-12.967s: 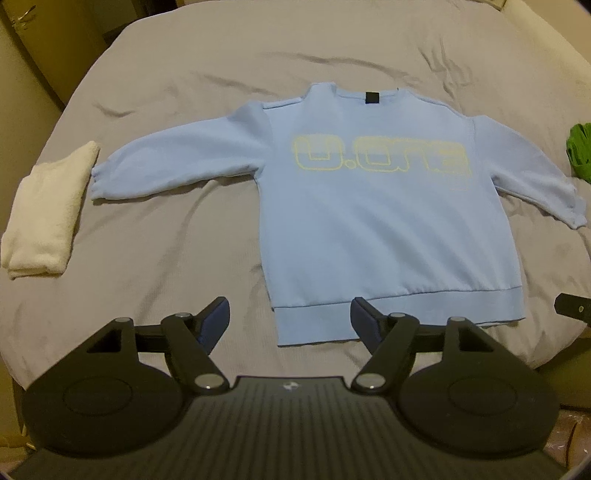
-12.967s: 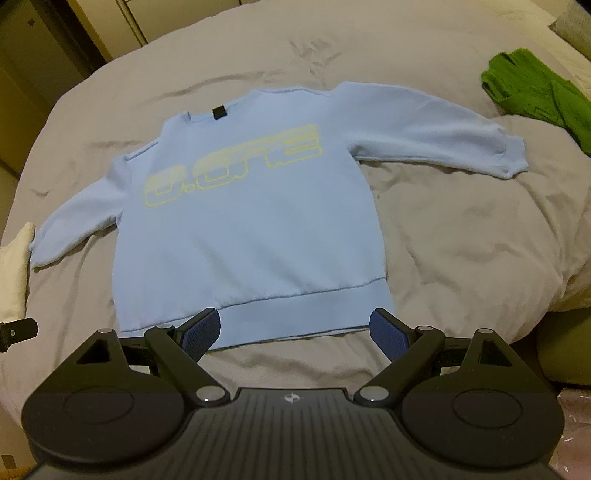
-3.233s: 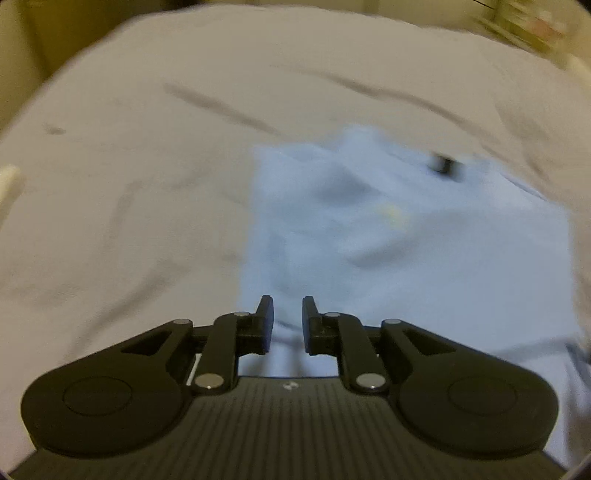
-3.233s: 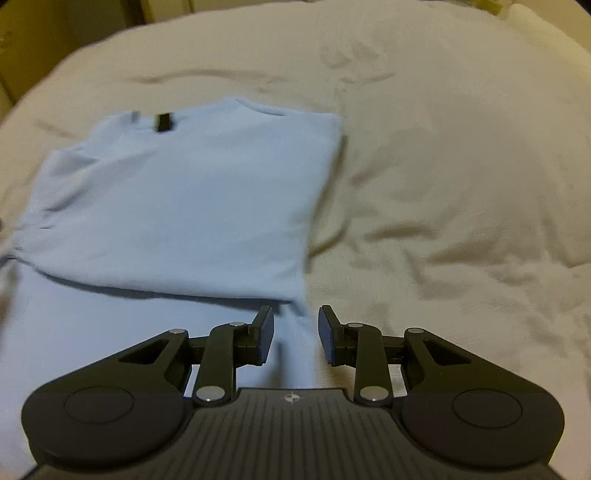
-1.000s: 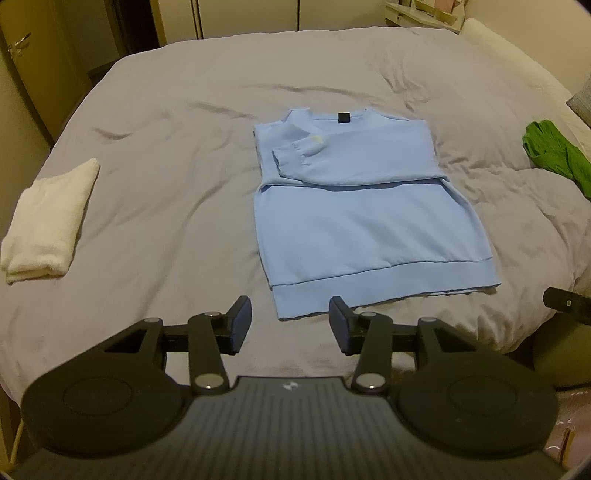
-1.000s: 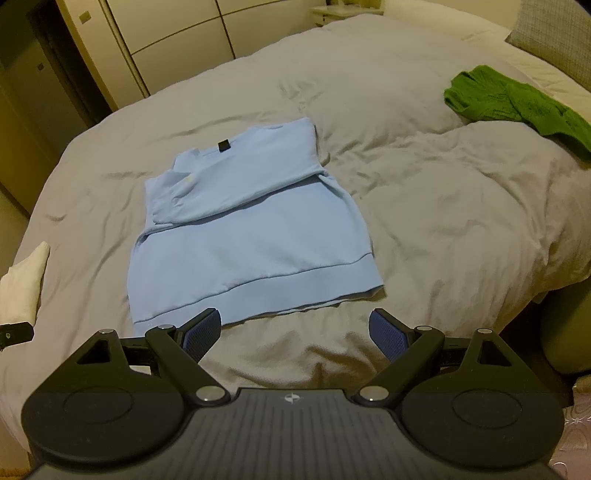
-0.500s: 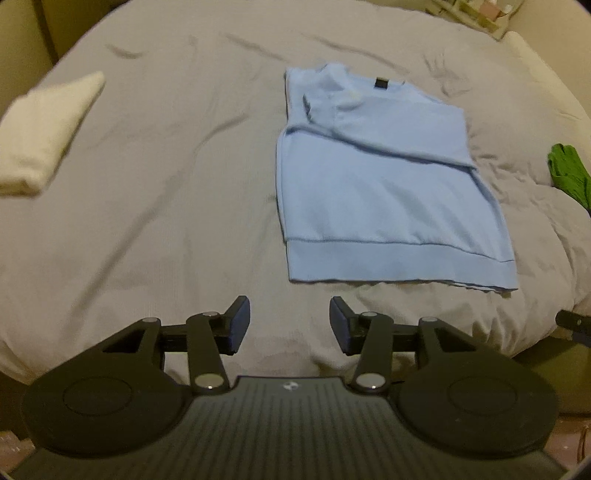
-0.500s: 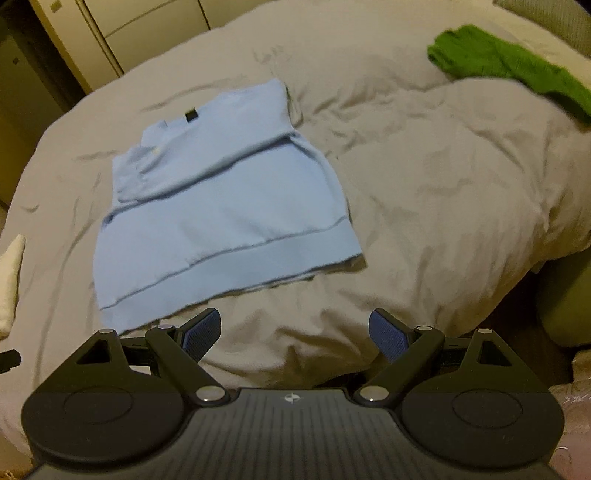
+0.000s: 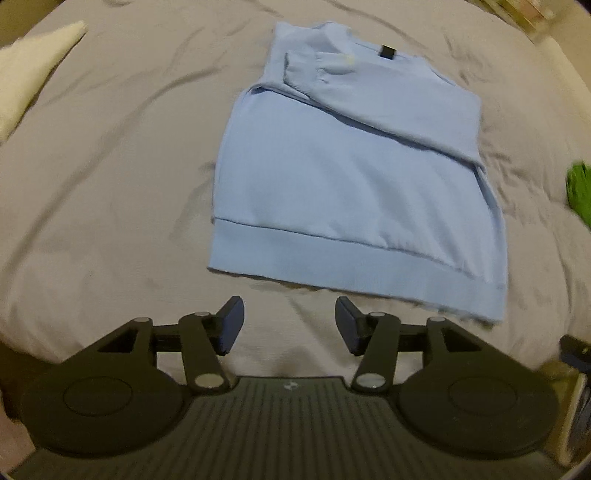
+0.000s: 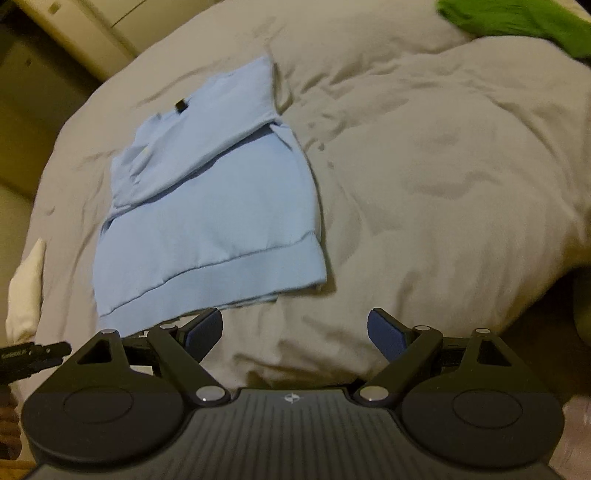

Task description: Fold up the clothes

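Observation:
A light blue sweatshirt (image 9: pixel 351 177) lies flat on the grey duvet (image 9: pixel 103 177), both sleeves folded across its chest and its ribbed hem nearest me. My left gripper (image 9: pixel 289 325) hovers just short of the hem's left part, its jaws opening with only bedding between them. In the right wrist view the sweatshirt (image 10: pixel 210 206) sits up and to the left. My right gripper (image 10: pixel 295 334) hangs in front of the hem's right corner, its jaws closing slightly but still wide, with nothing between them.
A folded white towel (image 9: pixel 33 70) lies at the far left of the bed. A green garment (image 10: pixel 517 22) is bunched at the far right. The duvet (image 10: pixel 443 147) drops off at the near edge. Cupboard doors (image 10: pixel 92 33) stand behind the bed.
Both grippers have come down and closer to the sweatshirt's hem, which now looks larger. The left jaws stand a little wider than before. The sweatshirt has not moved.

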The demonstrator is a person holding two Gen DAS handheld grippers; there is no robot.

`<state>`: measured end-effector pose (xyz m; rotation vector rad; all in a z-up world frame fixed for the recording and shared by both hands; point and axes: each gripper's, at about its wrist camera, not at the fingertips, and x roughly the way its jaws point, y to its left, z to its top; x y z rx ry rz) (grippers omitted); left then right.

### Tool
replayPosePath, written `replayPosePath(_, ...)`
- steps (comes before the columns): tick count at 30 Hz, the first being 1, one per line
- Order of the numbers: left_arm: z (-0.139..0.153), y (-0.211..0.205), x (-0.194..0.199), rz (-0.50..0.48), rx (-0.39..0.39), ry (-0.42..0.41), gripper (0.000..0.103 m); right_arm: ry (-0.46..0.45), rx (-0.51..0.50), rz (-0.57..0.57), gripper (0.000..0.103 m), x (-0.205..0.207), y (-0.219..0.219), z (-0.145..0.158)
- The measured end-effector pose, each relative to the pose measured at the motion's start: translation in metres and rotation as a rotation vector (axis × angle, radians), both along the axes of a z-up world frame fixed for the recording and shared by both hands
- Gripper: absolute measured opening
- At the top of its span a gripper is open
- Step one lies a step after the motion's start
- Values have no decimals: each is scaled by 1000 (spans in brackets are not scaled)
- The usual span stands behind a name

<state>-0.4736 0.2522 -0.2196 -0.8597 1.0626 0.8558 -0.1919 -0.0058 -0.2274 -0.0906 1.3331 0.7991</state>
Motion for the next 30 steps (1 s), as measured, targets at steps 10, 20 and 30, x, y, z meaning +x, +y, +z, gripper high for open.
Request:
replayPosePath(10,-30,20,-5,93,68,-27,50,172,91,120,64,74,23,-68)
replayPosePath(20,-127,101,-63,141,29,-301,50,274,308,-87,64,90,22,-155)
replayPosePath(30,-159,101,-77,95,106,-643,56,347,620,-52,59,101,11,-196)
